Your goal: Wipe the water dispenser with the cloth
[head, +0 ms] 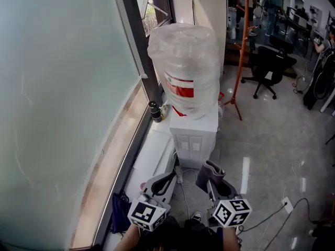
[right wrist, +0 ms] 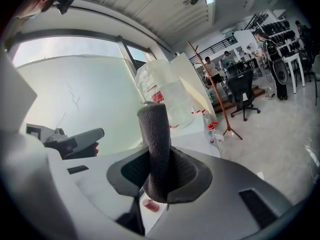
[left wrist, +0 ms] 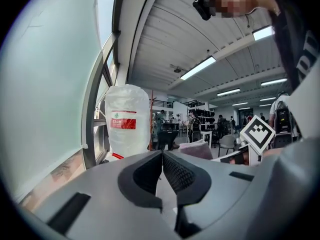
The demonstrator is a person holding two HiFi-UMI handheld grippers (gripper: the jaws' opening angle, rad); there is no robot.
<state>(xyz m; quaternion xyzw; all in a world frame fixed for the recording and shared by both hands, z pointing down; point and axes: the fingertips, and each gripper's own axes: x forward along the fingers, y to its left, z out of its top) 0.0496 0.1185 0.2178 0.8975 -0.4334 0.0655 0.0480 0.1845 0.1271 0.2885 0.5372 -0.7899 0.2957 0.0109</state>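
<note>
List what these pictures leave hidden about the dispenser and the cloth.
- Water dispenser far side, any taps: head view, hidden by its own body and the bottle.
- Cloth, clamped part: right gripper view, pinched inside the right gripper.
- Bottle label print: left gripper view, too small.

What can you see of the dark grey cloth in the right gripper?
The dark grey cloth looks thick and fuzzy, folded into a narrow roll. The right gripper is shut on its lower part; the rest stands up past the jaws. It is short of the white water dispenser, touching only the jaws.
</note>
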